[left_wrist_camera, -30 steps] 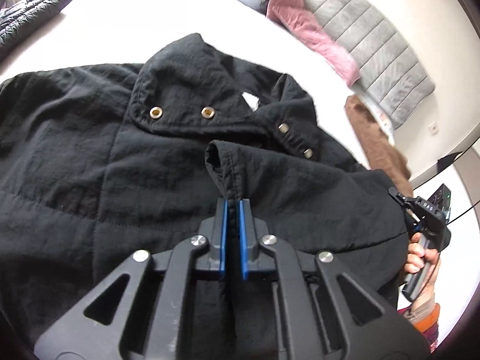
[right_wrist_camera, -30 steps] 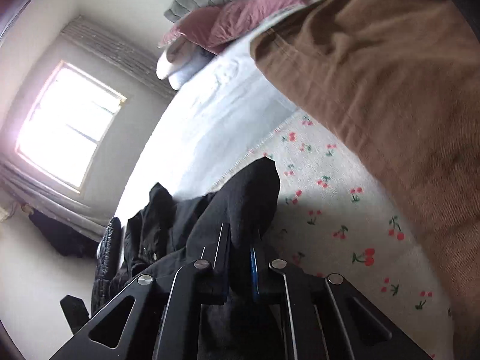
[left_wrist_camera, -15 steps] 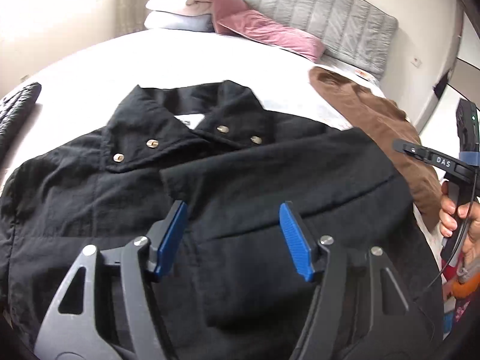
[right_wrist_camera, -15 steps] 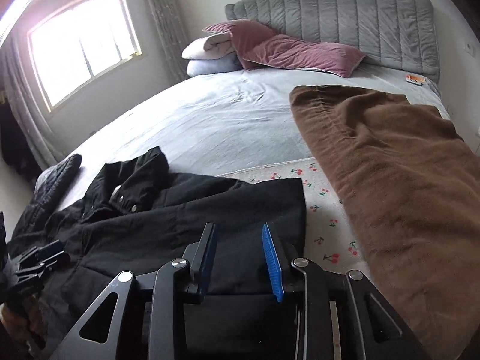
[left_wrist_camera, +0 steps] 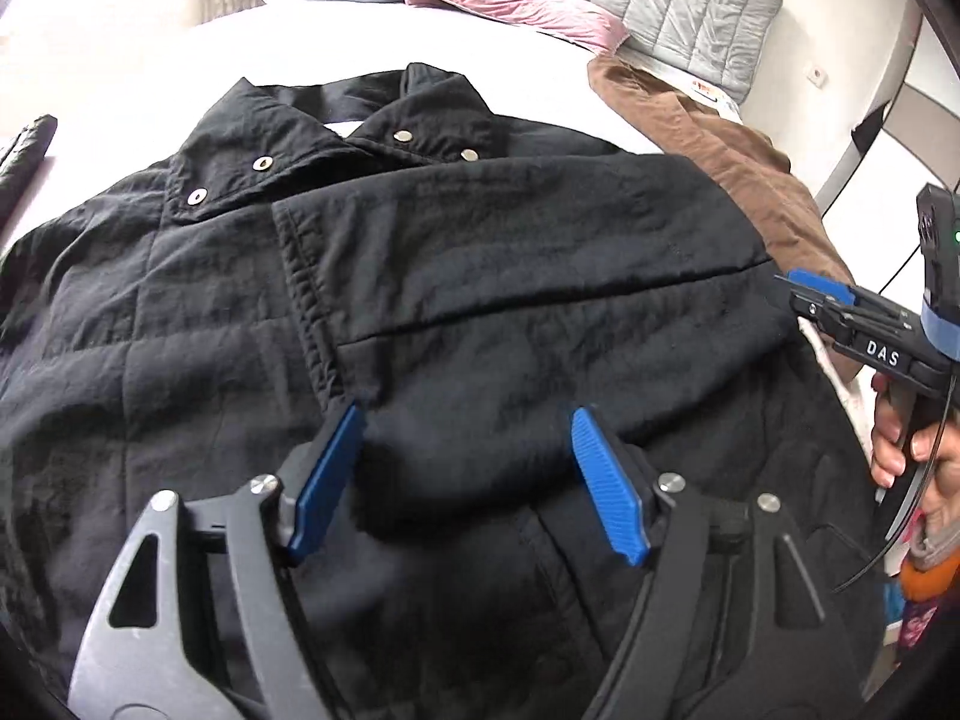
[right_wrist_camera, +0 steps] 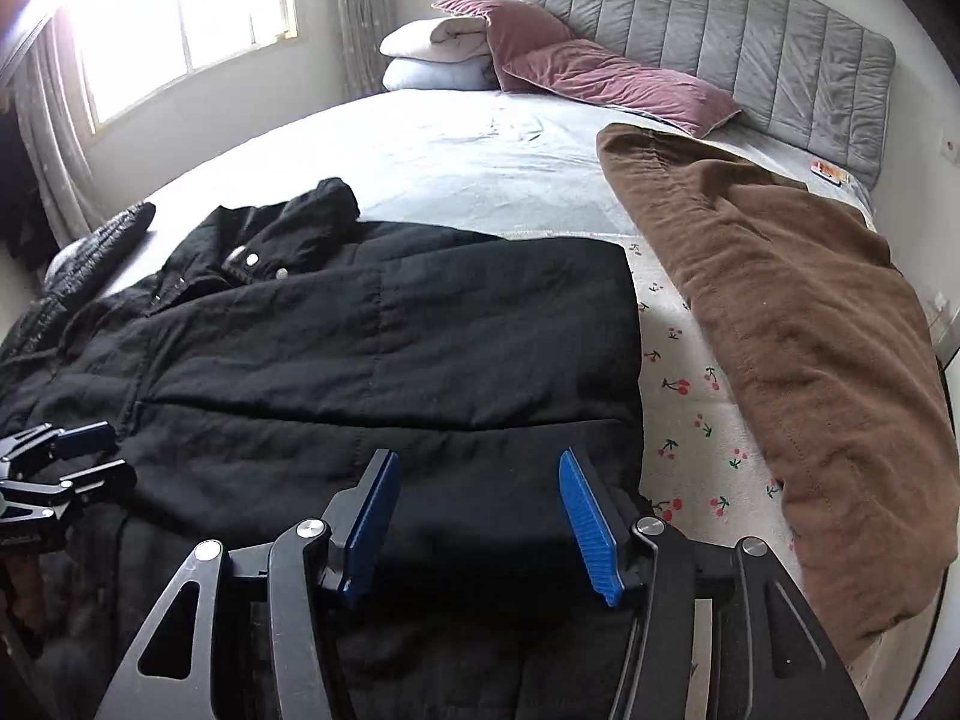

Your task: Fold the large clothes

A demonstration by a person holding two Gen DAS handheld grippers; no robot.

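A large black jacket (left_wrist_camera: pixel 480 276) with snap buttons on its collar lies spread on the bed, its right sleeve folded across the front. It also shows in the right wrist view (right_wrist_camera: pixel 384 348). My left gripper (left_wrist_camera: pixel 468 474) is open and empty, just above the jacket's middle. My right gripper (right_wrist_camera: pixel 477 510) is open and empty over the jacket's right edge. The right gripper also shows at the right of the left wrist view (left_wrist_camera: pixel 840 306). The left gripper shows at the left edge of the right wrist view (right_wrist_camera: pixel 72 456).
A brown garment (right_wrist_camera: pixel 798 324) lies to the right of the jacket on a cherry-print sheet (right_wrist_camera: pixel 690 408). A black puffer jacket (right_wrist_camera: pixel 90 246) lies at the left. Pink and white pillows (right_wrist_camera: pixel 576 72) rest against a grey headboard (right_wrist_camera: pixel 720 18).
Both grippers have let go of the black fabric and opened wide. The sleeve now lies flat across the jacket front. Both grippers have drawn back.
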